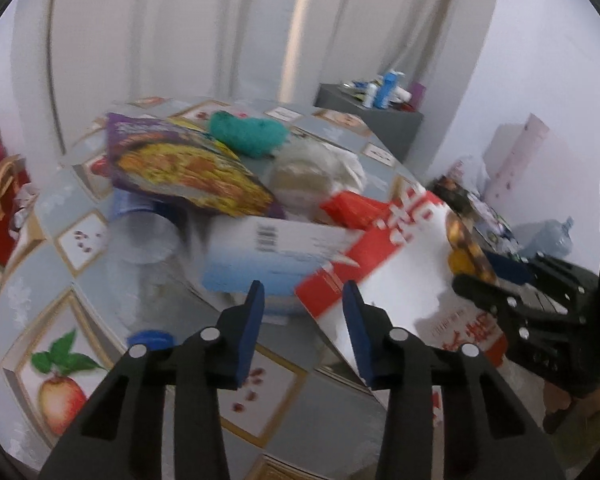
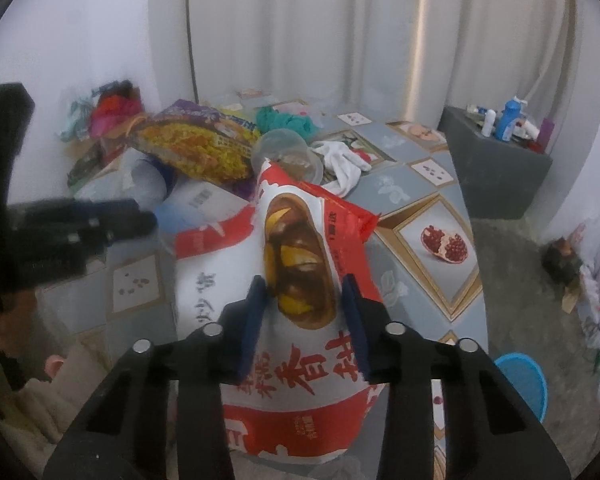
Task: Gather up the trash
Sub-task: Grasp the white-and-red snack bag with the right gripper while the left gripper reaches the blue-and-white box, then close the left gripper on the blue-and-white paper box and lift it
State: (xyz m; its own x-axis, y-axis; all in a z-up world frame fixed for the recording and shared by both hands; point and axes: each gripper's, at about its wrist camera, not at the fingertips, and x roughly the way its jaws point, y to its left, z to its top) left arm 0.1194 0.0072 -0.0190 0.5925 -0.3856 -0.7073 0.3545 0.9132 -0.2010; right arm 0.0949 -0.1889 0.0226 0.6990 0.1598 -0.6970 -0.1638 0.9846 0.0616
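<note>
Claws: right claw [image 2: 304, 300] straddles red-white bag [image 2: 300, 376], grip unclear; left claw [image 1: 304, 304] parted, empty, over table [image 1: 52, 320].

Fruit-print table [image 1: 80, 320]: white-red bag [image 2: 300, 360], purple packet [image 1: 188, 168], teal cloth [image 1: 246, 132].
</note>
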